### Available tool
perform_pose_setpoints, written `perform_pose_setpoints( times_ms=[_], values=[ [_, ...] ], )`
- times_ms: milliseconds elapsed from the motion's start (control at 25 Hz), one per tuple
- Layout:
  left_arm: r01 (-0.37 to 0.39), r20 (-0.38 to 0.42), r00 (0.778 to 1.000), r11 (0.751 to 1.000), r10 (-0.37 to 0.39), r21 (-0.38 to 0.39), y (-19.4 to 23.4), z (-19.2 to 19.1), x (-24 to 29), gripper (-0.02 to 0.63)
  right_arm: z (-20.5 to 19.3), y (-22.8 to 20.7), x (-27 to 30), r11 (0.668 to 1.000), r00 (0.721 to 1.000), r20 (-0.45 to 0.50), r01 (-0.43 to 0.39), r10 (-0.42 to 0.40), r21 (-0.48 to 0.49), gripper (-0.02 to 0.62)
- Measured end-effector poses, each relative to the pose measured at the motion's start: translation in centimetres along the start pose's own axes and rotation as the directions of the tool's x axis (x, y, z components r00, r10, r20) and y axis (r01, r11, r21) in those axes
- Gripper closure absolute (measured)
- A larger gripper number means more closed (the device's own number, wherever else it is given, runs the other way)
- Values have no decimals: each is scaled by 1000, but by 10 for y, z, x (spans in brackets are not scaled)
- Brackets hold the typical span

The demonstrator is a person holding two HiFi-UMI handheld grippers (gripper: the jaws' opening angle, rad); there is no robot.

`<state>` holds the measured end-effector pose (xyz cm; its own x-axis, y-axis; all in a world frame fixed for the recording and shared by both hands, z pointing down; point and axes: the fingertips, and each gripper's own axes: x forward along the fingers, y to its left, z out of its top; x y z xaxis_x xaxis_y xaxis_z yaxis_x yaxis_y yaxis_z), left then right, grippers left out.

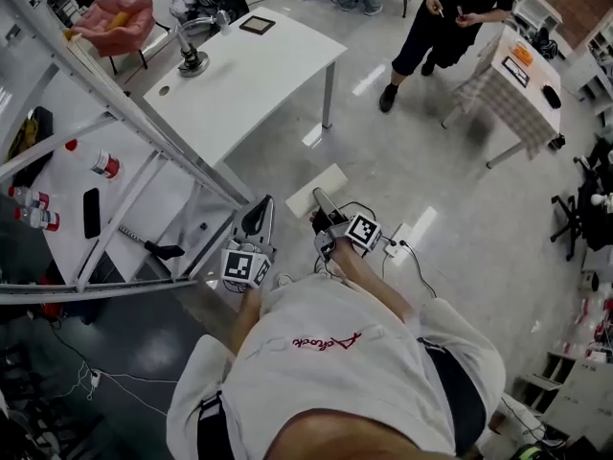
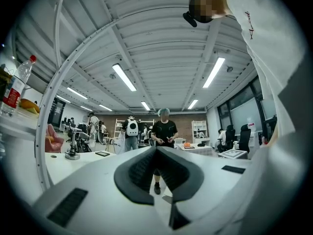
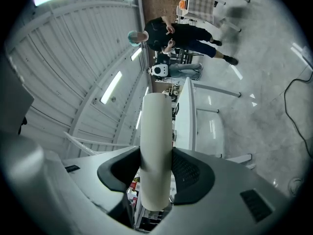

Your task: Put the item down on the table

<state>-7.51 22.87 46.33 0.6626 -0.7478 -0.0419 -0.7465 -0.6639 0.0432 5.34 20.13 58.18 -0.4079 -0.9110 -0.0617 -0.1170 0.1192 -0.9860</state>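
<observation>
I count two grippers and one item. The right gripper (image 3: pixel 156 155) has its jaws clamped on the item, a smooth, cream-white, round-ended cylinder (image 3: pixel 156 126). It is held in the air above the glossy grey floor (image 1: pixel 450 218), near the white rectangular table (image 1: pixel 259 75) and not on it. The left gripper (image 2: pixel 156 151) has its ribbed dark jaws closed together, with nothing between them. I cannot read the red script on the person's white shirt (image 1: pixel 335 372).

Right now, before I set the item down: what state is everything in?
Cream-white cylindrical item: gripped, in the air, not yet on a table.
Right gripper: jaws shut on the cream-white cylindrical item.
Left gripper: jaws together, nothing between them.
White rectangular table: upright, ahead of both grippers.
Clear plastic bottle with red cap: standing upright, capped.
</observation>
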Motion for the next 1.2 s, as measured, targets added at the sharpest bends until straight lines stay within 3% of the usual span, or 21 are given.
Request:
perform_pose_setpoints(
  times_ms=[160,600,1200],
  values=[
    [-15,-3,1000,1000,15,-3,-5,-4,6,601,7,-12,-6,999,999,-22,44,-44,3,394],
    [-61,-42,997,998,60,-22,-8,-24,14,601,24,-34,-9,997,997,-43,67,-66,21,394],
    [-53,-39,998,998,52,-38,26,-36,79,601,71,-51,50,999,999,-10,36,-36,41,394]
  ],
)
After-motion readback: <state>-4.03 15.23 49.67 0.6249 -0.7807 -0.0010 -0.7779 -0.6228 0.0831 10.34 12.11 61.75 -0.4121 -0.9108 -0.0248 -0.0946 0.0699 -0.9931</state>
